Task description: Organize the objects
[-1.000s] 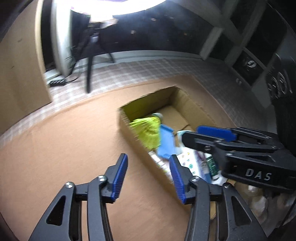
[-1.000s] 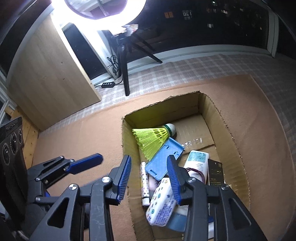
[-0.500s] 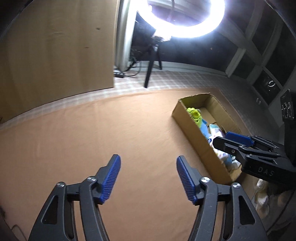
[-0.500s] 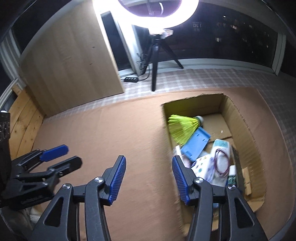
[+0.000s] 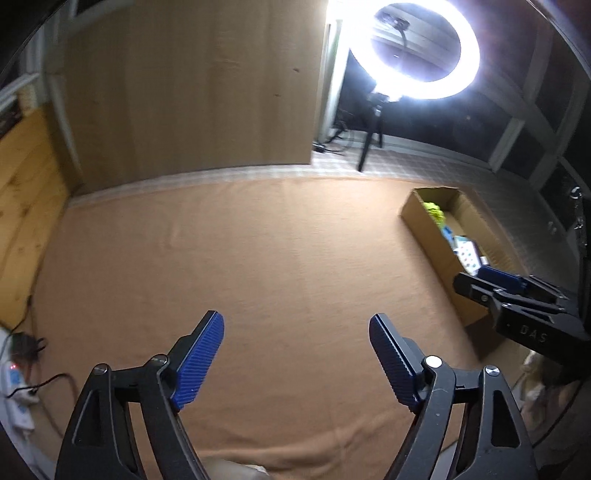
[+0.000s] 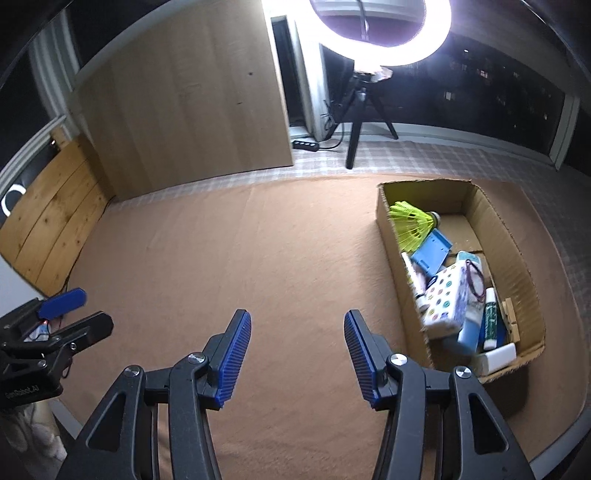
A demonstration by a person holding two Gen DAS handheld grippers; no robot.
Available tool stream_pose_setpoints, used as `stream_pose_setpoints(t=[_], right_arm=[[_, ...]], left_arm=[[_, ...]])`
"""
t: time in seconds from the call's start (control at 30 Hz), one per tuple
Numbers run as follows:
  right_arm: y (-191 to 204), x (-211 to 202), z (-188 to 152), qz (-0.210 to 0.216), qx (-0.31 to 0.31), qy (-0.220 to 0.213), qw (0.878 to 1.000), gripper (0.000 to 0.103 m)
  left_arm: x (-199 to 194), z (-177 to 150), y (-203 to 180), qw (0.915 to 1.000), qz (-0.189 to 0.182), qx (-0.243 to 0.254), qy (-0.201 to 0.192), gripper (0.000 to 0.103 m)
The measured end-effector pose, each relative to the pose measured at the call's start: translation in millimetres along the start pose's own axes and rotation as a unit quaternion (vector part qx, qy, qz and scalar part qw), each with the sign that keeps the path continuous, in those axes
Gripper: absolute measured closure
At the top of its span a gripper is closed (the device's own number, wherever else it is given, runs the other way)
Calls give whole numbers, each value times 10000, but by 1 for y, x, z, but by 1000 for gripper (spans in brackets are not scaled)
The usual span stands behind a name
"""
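A wide desk [image 6: 258, 258] covered in plain tan cloth fills both views, lit by a bright ring light [image 6: 380, 33] on a tripod beyond its far edge. Most of the cloth is bare.

Near the desk's right edge sits an open cardboard box [image 6: 517, 266], long and narrow, running from the far edge toward the near one. It already holds the things being organized: a yellow shuttlecock [image 6: 412, 225] at the far end, a blue plastic case [image 6: 430, 254] beside it, a white pouch with coloured dots [image 6: 445, 302] toward the middle, and small tubes and packets crowded at the near end. No loose item shows on the cloth outside the box.

The left tool [image 5: 295, 358] hangs over the bare middle of the desk, well apart from the box; its blue pads are spread wide, have just been opening further, and have nothing between them. The right tool [image 6: 297, 358] is also over bare cloth, just left of the box's near end, its pads partly spread and empty.

Judging from this, collecting looks close to done and both tools seem to be clear of the box. To do this step well, keep both tools high enough to clear the box's walls, avoid nudging the box sideways on the cloth, and check the desk's edges and corners for anything left out before finishing.
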State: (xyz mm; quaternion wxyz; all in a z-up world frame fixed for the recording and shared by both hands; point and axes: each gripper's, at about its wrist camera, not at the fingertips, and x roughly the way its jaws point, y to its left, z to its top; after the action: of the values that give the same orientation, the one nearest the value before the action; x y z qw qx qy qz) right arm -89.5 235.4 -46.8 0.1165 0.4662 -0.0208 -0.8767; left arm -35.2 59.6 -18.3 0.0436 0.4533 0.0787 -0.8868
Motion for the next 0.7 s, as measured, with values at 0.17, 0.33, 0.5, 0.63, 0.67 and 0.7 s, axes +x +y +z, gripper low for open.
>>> stream_pose_setpoints(t=[0.17,0.33,0.5,0.63,0.67,0.7], right_arm=[[24,-6,-10,-155,-256,-27,9995,51],[38,-10,-18,-248,-346,-137,9990,37],[44,-11,-20,-262,-287,-161,9991,35],[49,-13,-21,-303,-320,-238,9987,32],[50,-13,-21,-309,-328,-249,9987,31],[50,-14,-21,-317,-331,-256,9986,30]], left_arm=[[-22,-17,17,9997,219,-110,-65,16],[-32,-29,32,9991,316,-292,-23,11],[-36,-35,39,9987,343,-376,6,10],[-38,-36,40,9986,346,-408,-45,9],[-38,-35,40,9985,350,-408,-50,8],[-38,-34,40,9986,348,-407,-45,8]])
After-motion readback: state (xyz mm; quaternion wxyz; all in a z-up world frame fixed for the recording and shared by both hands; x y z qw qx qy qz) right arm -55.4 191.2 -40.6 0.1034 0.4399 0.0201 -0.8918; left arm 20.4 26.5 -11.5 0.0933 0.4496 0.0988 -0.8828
